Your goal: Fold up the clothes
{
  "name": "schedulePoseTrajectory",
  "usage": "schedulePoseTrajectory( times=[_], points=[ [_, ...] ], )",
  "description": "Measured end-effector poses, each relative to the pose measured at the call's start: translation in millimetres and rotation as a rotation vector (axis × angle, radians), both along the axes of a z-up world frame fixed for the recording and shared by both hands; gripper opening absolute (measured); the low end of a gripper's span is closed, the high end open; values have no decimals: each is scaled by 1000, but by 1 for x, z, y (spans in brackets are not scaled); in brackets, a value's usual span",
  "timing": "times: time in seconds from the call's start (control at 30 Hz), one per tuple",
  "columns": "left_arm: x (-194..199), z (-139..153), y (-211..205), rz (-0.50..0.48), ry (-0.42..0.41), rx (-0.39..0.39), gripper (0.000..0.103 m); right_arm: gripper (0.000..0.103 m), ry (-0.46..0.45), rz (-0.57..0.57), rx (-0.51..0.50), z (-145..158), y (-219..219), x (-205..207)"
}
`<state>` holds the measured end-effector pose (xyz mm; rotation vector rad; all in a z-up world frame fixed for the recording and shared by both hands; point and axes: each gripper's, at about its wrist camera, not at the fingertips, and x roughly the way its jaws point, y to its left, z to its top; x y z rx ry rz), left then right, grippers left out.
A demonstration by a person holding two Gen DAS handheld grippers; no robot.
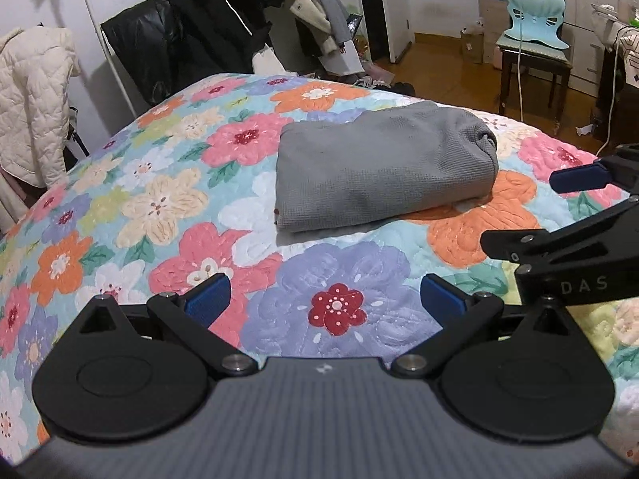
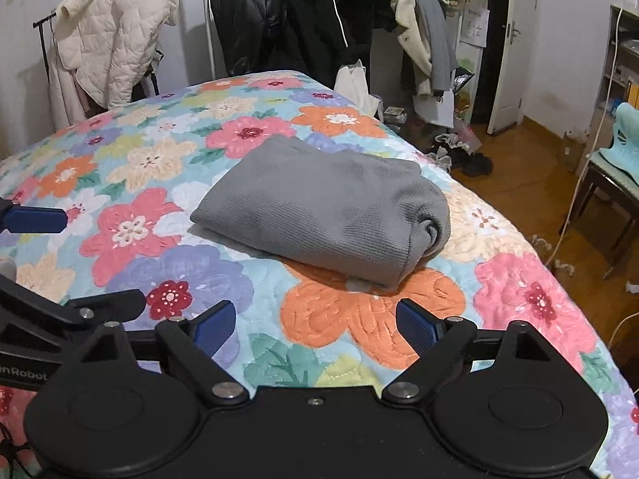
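The grey waffle-knit garment [image 1: 383,167] lies folded into a thick rectangle on the floral bedspread [image 1: 159,207], one end rolled over. Left gripper [image 1: 325,299] and right gripper [image 2: 315,325] hover short of it, jaws spread wide, empty.

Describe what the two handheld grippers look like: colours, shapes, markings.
The left gripper and the right gripper look alike: matte black linkage arms on round pivot discs with silver bolts, blue padded jaws. The left body is ribbed grey. White lettering marks both; no hands or sleeves show.
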<state>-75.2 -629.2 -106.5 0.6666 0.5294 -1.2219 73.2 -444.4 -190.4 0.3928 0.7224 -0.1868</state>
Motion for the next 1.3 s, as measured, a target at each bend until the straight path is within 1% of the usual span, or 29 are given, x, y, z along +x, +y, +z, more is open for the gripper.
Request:
schedulePoseTrajectory(
  times=[0.1, 0.2, 0.43, 0.67, 0.87, 1.07, 1.23, 1.3],
  points=[
    [-4, -1, -1, -10, -23, 3, 103, 91, 1, -8, -15, 1, 2, -1],
    [-9, 0, -1, -26, -37, -7, 103, 91, 10, -12, -8, -2, 1, -1],
    [-13, 0, -6, -10, -26, 12, 103, 91, 20, -32, -13, -4, -2, -3],
    [-18, -1, -8, 0, -51, 28, 103, 91, 34, -38, -17, -8, -2, -3],
    [-19, -1, -7, -2, -39, 36, 103, 91, 40, -40, -18, -11, -2, -3],
    [-22, -2, -8, -8, -50, 44, 103, 91, 49, -38, -11, -14, -3, -3],
    [-23, 1, -7, -10, -34, 57, 103, 91, 60, -31, 0, -17, -3, -2],
    [-25, 2, -5, -14, -48, 57, 103, 91, 58, -28, 3, -18, -2, -1]
  ],
)
